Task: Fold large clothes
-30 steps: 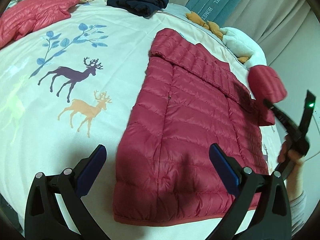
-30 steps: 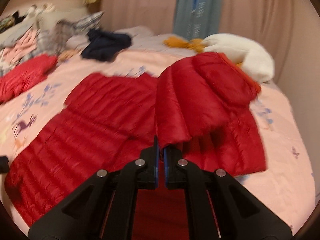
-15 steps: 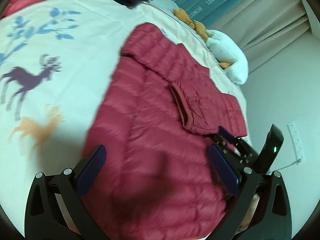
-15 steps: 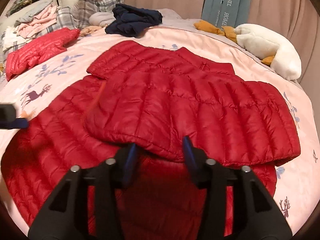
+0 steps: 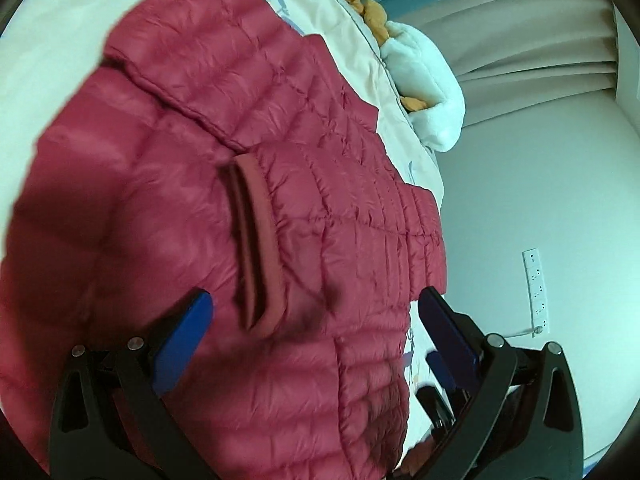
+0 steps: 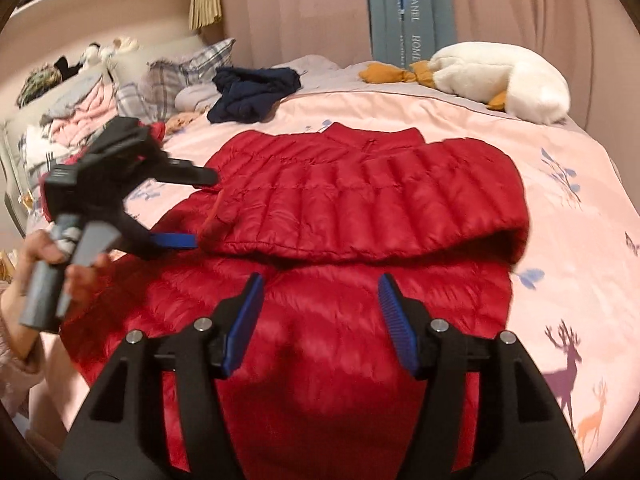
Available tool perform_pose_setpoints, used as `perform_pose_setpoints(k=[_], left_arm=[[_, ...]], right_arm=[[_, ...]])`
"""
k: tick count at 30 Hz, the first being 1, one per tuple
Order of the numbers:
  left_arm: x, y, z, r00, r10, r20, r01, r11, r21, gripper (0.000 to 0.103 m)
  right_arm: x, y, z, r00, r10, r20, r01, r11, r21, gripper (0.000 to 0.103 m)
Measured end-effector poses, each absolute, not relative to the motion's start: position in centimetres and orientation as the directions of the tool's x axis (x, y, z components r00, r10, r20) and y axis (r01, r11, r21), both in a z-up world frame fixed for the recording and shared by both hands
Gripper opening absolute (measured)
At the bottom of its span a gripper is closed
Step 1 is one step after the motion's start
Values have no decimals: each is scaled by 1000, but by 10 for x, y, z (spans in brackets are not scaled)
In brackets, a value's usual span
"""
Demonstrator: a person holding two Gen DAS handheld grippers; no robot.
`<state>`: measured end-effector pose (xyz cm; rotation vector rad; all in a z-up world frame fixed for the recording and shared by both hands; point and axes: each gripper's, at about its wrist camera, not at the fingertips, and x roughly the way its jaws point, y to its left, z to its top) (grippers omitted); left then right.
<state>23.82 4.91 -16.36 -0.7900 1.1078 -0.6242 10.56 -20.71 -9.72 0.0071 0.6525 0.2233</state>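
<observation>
A red quilted down jacket [image 6: 360, 320] lies flat on the bed, one sleeve [image 6: 368, 208] folded across its body. In the left wrist view the jacket [image 5: 140, 200] fills the frame and the sleeve's cuff [image 5: 258, 244] lies just ahead of my left gripper [image 5: 316, 324], which is open and empty low over the fabric. My right gripper [image 6: 320, 312] is open and empty above the jacket's lower part, just short of the folded sleeve. The left gripper also shows in the right wrist view [image 6: 120, 196], held at the jacket's left side.
The bed has a pale sheet [image 6: 568, 240] printed with deer and leaves. A white and orange plush goose [image 6: 496, 76] lies at the far edge. A navy garment [image 6: 252, 94], plaid pillows [image 6: 176, 76] and piled clothes [image 6: 76, 120] sit far left. A wall [image 5: 540, 184] is right of the bed.
My right gripper carried the sleeve across the jacket, opened and let it go, then drew back. My left gripper moved in over the jacket toward the cuff.
</observation>
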Motion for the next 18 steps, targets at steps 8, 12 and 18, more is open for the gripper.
perform_pose_setpoints(k=[8,12,18], left_arm=[[249,26,-158,381,-677,-629,28,689,-724,51],[254,15,-155,370,-649,-665,45,727,-685,15],[272,5,-97,497,-550,-671,127,811,-571,10]], right_arm=[[88,-233,-98,790,193,-582,-135,981,141,60],[84,-240,-99,793,178,-582,-112,983,147,60],[82,-253,-94,809,164,-565,-88,983,159,60]])
